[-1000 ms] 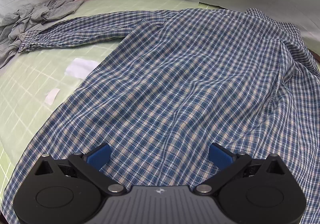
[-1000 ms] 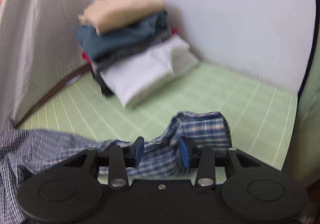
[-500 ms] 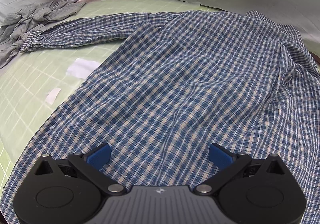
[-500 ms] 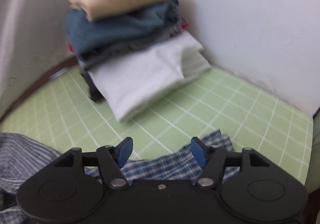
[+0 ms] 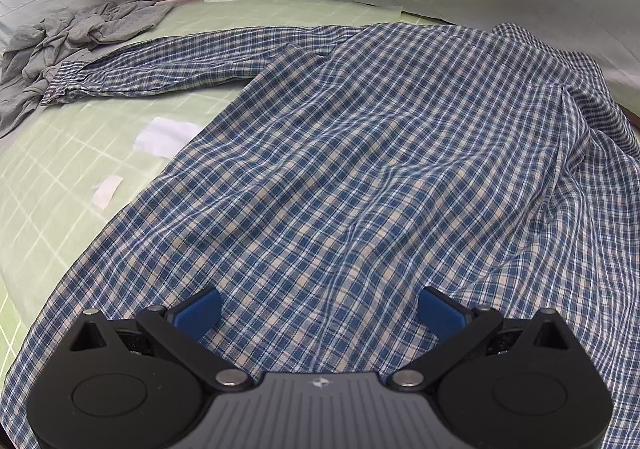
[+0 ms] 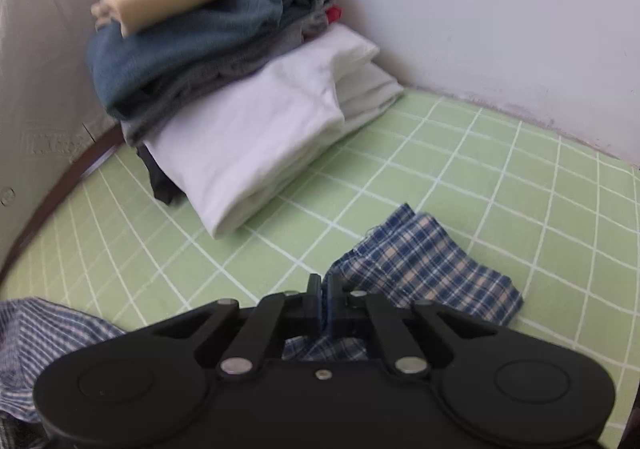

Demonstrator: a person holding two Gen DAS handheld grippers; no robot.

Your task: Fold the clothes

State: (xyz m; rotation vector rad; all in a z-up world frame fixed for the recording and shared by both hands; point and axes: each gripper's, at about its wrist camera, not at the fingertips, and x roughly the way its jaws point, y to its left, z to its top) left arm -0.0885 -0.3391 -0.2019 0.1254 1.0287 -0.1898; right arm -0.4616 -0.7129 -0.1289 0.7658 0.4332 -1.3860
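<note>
**Right gripper pinching a plaid sleeve while the left waits wide over the shirt**

Left wrist view: the left gripper (image 5: pixel 318 313) is hovering low over the plaid shirt (image 5: pixel 360 169), its blue fingers (image 5: pixel 199 311) standing wide apart with nothing between them; whether they are touching the cloth cannot be told. The shirt is lying spread on the green mat (image 5: pixel 60 177), reaching ahead of the fingers and out past both of them; one sleeve (image 5: pixel 160 61) is stretching away far ahead and to the left of the fingers, its cuff ending just beside a crumpled grey garment (image 5: pixel 72 33).

Right wrist view: the right gripper (image 6: pixel 324 299) is closing its fingers tight on the other sleeve, with plaid cloth caught in the narrow slit between them; the cuff (image 6: pixel 424 261) is lying flat on the mat just ahead and to the right of the fingertips; a stack of folded clothes (image 6: pixel 240 81) is sitting well ahead and to the left.

Judging the step as carrying this sleeve across the shirt's body: doing it well is likely meaning lifting only enough to clear the mat, keeping the sleeve straight rather than twisted, and laying it flat across the back; the open left gripper could be pressing the body down so the shirt is not dragging along.
</note>
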